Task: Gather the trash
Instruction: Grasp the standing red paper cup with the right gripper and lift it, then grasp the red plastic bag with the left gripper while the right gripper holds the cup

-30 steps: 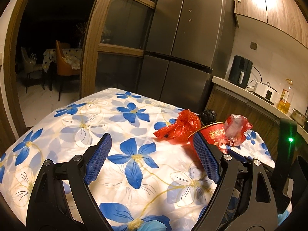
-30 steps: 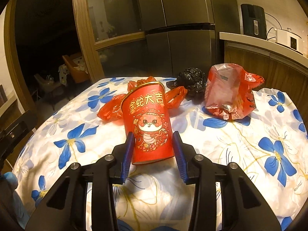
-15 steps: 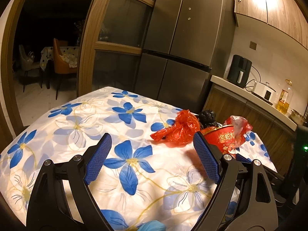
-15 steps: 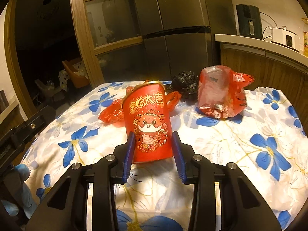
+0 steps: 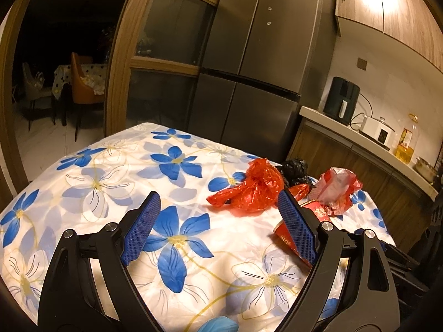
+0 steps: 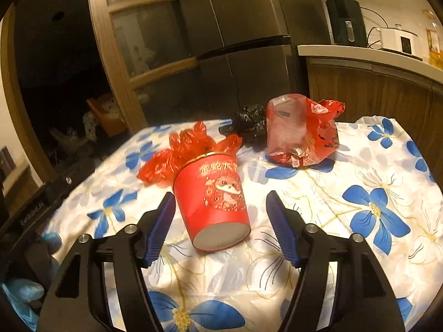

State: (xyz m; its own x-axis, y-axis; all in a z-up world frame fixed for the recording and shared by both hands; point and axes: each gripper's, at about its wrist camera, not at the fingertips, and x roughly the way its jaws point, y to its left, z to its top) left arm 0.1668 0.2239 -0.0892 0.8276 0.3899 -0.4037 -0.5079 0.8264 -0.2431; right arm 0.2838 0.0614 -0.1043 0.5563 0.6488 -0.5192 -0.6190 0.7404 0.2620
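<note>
Right gripper (image 6: 220, 222) opening, pads clear of the red paper cup (image 6: 211, 193), tipped back toward the camera with its base showing, between the jaws on the floral desk (image 6: 360, 193). Probably let go to serve as the bin. Left gripper (image 5: 218, 227) spread wide, empty. Crumpled red bag (image 6: 182, 155), black bag (image 6: 249, 123), clear red bag (image 6: 301, 132) lying just beyond, uncollected.

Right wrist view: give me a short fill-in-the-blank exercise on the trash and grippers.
1. The red cup between the right gripper's opening jaws is ____, its base showing.
2. The bag farthest back on the tablecloth is ____ in colour.
3. The left gripper holds ____.

Missing words: tilted; black; nothing
</note>
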